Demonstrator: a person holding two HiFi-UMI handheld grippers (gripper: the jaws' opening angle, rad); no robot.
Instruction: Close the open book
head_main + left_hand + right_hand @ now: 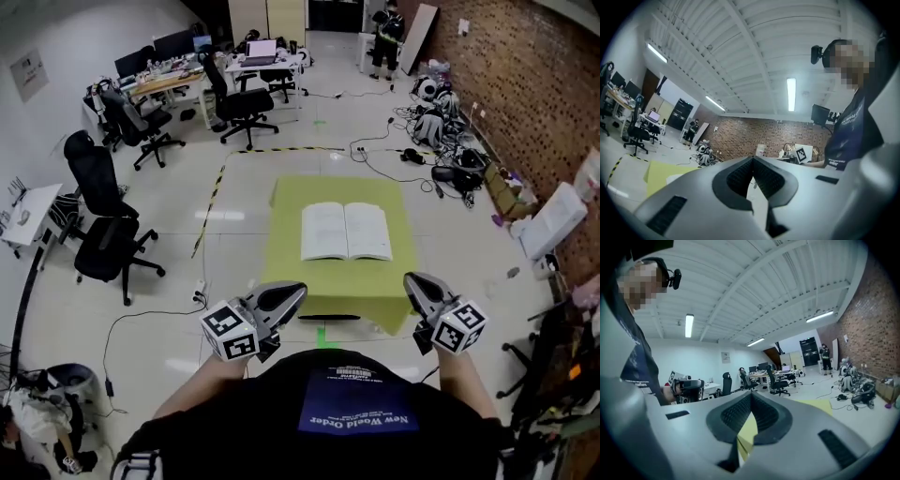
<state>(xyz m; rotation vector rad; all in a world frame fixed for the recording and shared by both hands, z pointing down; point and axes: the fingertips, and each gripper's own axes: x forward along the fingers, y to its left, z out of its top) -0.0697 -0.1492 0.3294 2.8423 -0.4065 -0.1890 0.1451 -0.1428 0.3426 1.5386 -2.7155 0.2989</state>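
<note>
An open book (345, 231) lies flat, white pages up, in the middle of a table covered with a yellow-green cloth (337, 192). Both grippers hang short of the table's near edge, apart from the book. My left gripper (300, 289) is at the near left corner, its jaws shut and empty, as the left gripper view (753, 159) also shows. My right gripper (410, 278) is at the near right corner with its pads together and nothing between them (751, 395). The two grippers point toward each other; the cloth (820, 405) shows past the right one.
Black office chairs (108, 246) stand left of the table, and more (244, 103) by desks at the back. Cables and bags (441, 141) lie along the brick wall on the right. A person (385, 37) stands far back. A thin dark strip (328, 318) lies at the table's front edge.
</note>
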